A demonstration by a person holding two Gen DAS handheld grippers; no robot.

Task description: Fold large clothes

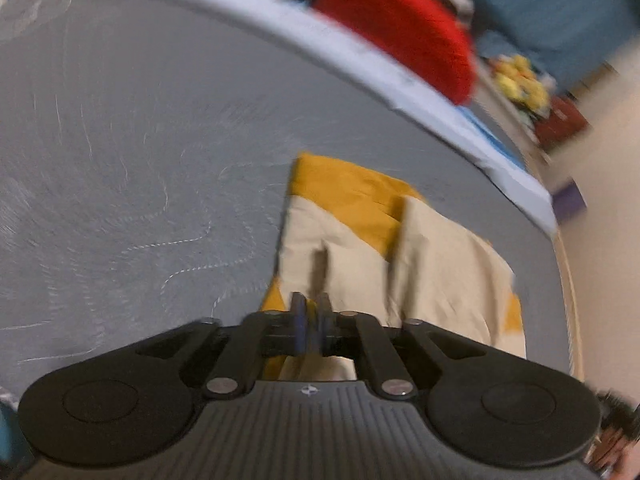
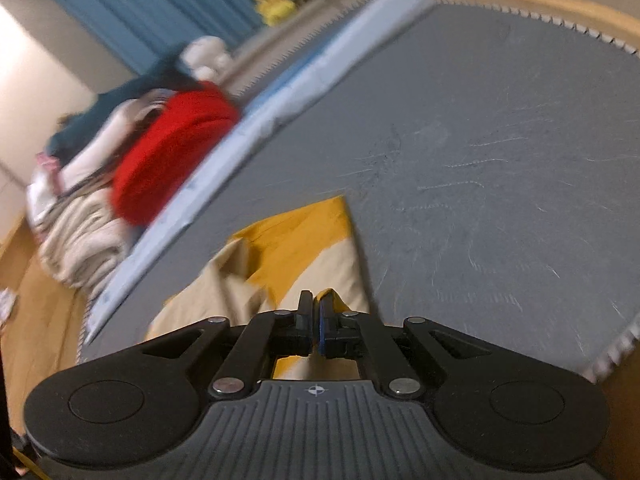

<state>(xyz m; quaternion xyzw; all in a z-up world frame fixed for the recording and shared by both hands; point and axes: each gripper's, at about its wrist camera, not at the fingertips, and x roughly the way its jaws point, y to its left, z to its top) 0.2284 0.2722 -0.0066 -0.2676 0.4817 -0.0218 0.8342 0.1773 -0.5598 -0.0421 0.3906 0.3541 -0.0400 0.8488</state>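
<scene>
left wrist view: garment point(image 1: 360, 240), beige with mustard-yellow panels, partly folded, lying on the grey bed point(image 1: 140, 140) near its pale blue edge strip point(image 1: 360, 64). left gripper point(image 1: 311, 316): jaws nearly closed, a sliver of yellow cloth seems to sit between them; whether the pads press on it cannot be told through the blur.
right wrist view: same garment point(image 2: 288, 248), one yellow corner pointing away across the bed point(image 2: 480, 160). right gripper point(image 2: 316, 320): jaws almost together over the fabric edge; grip likewise unclear.
handling, judged: light, limp, creases readily, not fragile; slides easily on the cover. best taken at corners or hem edges, both layers together.
beyond the bed: red cushion point(image 2: 176, 152), stacked linens point(image 2: 76, 236).
</scene>
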